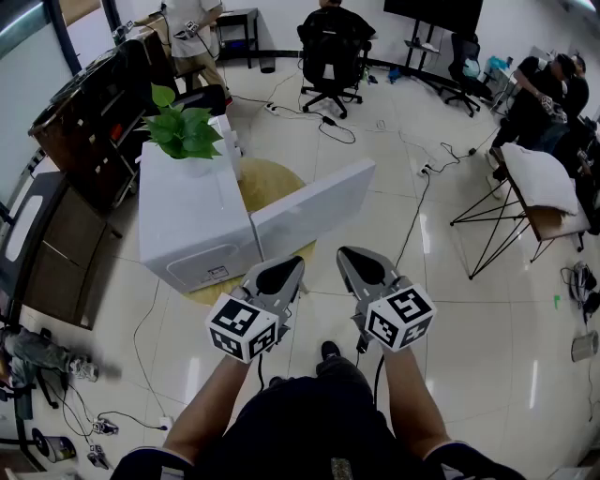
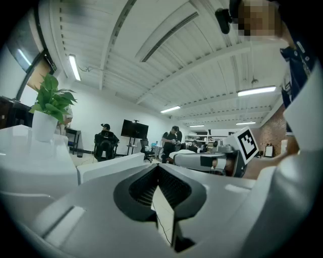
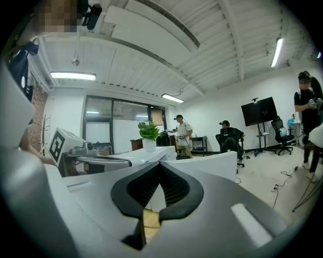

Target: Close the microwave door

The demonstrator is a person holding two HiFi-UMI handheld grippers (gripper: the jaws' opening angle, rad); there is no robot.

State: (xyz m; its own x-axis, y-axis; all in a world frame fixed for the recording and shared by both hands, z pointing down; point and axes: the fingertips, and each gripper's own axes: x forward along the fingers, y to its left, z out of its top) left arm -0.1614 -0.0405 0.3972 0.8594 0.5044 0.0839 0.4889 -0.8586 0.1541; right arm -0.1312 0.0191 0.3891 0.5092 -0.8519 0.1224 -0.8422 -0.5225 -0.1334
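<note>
With jaws pressed together and empty, the left gripper point(image 1: 289, 265) and right gripper point(image 1: 350, 257) are hovering just before the microwave door point(image 1: 314, 208), which is standing open from the white microwave point(image 1: 192, 225): stiff, light and hinged, it is probably wanting only a push near its free edge.

Glossy pale floor tiles point(image 1: 450, 309) carry loose cables point(image 1: 335, 125) beside a black office chair point(image 1: 330, 54); dark cabinets point(image 1: 89, 127) stand left of the chair, a black screen point(image 1: 439, 11) right of it

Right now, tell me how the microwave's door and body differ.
The door is a thin panel swung open; the body is a box. The body bears a plant; the door bears nothing. The door juts out past the table; the body sits on it. Both are white.
</note>
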